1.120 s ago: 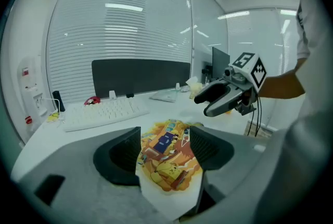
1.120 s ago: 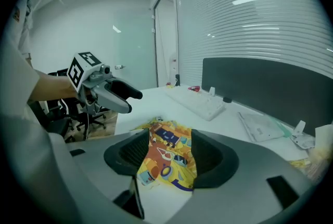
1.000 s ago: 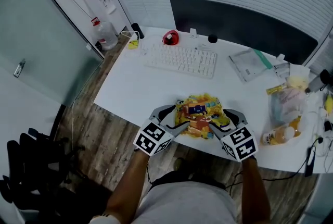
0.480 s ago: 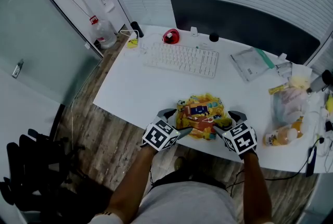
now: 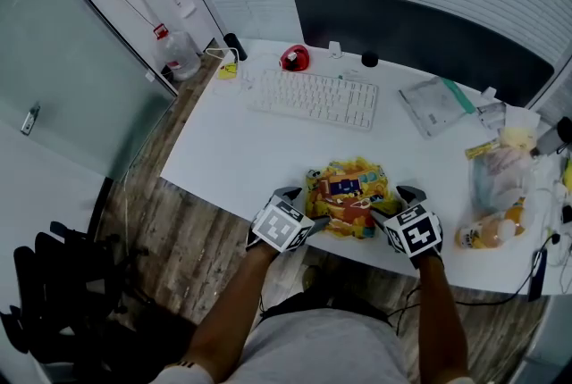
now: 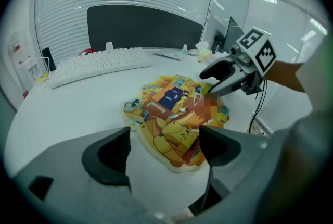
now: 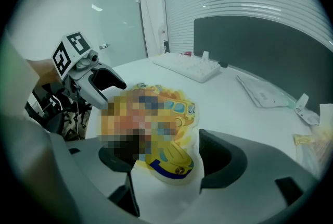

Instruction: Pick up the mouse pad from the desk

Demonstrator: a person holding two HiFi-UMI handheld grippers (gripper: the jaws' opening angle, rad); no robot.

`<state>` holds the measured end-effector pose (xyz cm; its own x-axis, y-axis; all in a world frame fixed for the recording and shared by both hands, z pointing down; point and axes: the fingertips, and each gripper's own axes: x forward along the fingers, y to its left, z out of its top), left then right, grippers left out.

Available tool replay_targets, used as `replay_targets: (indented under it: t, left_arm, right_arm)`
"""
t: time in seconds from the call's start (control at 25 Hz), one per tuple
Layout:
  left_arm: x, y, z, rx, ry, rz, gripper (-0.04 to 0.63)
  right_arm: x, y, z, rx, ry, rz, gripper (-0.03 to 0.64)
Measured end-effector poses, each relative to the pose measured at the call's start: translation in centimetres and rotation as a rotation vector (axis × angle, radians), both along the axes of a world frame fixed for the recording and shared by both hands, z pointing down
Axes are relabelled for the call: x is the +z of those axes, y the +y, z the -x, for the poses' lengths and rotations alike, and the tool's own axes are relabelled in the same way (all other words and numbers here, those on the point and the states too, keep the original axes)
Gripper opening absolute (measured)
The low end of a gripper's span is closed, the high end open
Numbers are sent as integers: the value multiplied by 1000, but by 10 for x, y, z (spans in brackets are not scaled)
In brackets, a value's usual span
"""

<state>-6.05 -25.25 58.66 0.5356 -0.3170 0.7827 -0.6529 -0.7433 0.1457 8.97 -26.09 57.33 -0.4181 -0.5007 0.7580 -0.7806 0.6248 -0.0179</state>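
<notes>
The mouse pad (image 5: pixel 347 196) is a yellow, cartoon-printed, irregular shape lying flat on the white desk (image 5: pixel 241 150) near its front edge. My left gripper (image 5: pixel 299 202) sits low at the pad's left side and is open. In the left gripper view the pad's (image 6: pixel 174 113) near corner lies between the wide jaws (image 6: pixel 164 152), and neither pad presses it. My right gripper (image 5: pixel 393 202) is at the pad's right side, also open. In the right gripper view the pad's (image 7: pixel 171 158) near edge lies between the jaws, untouched. Each gripper sees the other across the pad.
Behind the pad lies a white keyboard (image 5: pixel 313 99), with a red object (image 5: pixel 293 61) and a dark panel (image 5: pixel 420 38) beyond it. A clear packet (image 5: pixel 433 108) and plastic bags (image 5: pixel 496 195) crowd the desk's right end. A black chair (image 5: pixel 54 284) stands on the floor at left.
Both grippers have sunk toward the desk on either side of the pad, and their jaws have spread wider. The pad lies in the same place.
</notes>
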Motion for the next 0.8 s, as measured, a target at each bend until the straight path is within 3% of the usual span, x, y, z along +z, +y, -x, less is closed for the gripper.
replay_targets:
  t: [0.8]
  left_arm:
    - [6,-3,-2,-16,-29,-43,403]
  right_arm:
    - [7,-4,4,50,-30,24,295]
